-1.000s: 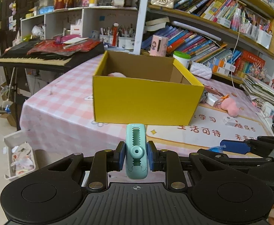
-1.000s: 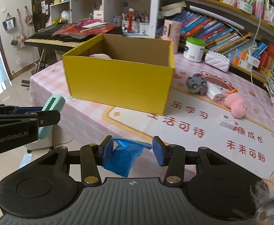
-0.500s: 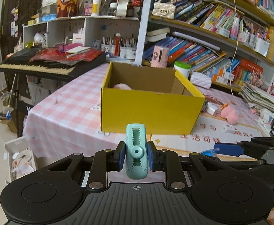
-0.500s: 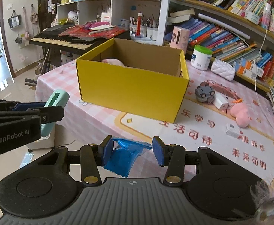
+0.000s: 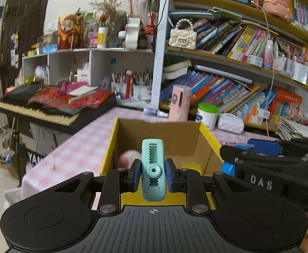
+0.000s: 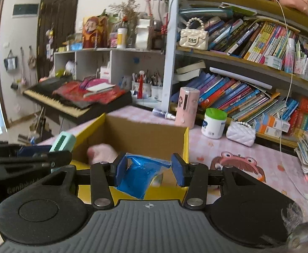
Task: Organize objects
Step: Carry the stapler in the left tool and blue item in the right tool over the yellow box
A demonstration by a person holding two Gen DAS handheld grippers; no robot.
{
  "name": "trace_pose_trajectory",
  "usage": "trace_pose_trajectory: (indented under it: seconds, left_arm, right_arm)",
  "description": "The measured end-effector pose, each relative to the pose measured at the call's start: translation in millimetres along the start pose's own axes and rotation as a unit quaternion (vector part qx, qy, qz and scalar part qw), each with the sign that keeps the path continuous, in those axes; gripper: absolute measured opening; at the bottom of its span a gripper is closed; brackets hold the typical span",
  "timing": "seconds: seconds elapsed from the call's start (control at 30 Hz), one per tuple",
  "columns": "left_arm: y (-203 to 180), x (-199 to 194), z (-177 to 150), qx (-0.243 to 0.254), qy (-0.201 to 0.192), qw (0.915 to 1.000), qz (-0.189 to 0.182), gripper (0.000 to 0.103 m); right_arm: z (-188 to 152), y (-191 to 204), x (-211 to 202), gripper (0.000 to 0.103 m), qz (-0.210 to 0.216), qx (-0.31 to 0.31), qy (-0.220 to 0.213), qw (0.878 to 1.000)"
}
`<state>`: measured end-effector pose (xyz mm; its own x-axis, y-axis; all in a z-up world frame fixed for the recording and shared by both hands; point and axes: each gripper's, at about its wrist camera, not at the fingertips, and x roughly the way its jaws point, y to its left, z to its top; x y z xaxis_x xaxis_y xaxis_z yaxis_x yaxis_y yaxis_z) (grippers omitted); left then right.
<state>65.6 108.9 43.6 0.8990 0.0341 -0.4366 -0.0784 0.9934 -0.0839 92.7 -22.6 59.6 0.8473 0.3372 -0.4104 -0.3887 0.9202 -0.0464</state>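
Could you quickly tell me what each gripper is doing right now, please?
Left gripper: closed on the mint green clip, above the yellow box.
Right gripper: closed on the blue packet.

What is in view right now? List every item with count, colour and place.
box: one, yellow outside, brown inside, on the table, open top
soft object: one, pink, inside the box
clip: one, mint green, in the left gripper
packet: one, blue, crinkled, in the right gripper
tub: one, white, green lid, right of the box
canister: one, pink, behind the box
pouch: one, white, quilted, beside the tub
keyboard: one, black, left of the table
left gripper: one, black, shut on the clip
right gripper: one, black, shut on the packet
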Motion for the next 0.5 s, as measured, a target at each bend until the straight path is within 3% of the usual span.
trace_pose_trajectory:
  seconds: [0.27, 0.5]
  left_arm:
    - [-7, 53, 19, -0.008, 0.014, 0.9993, 0.034, 0.023]
    - [-12, 84, 14, -0.002, 0.047, 0.9975, 0.053, 0.023]
  right_arm:
    - [22, -30, 51, 0.043, 0.01, 0.007, 0.009, 1.0]
    - [26, -45, 87, 0.043, 0.028, 0.012, 0.025, 0.999]
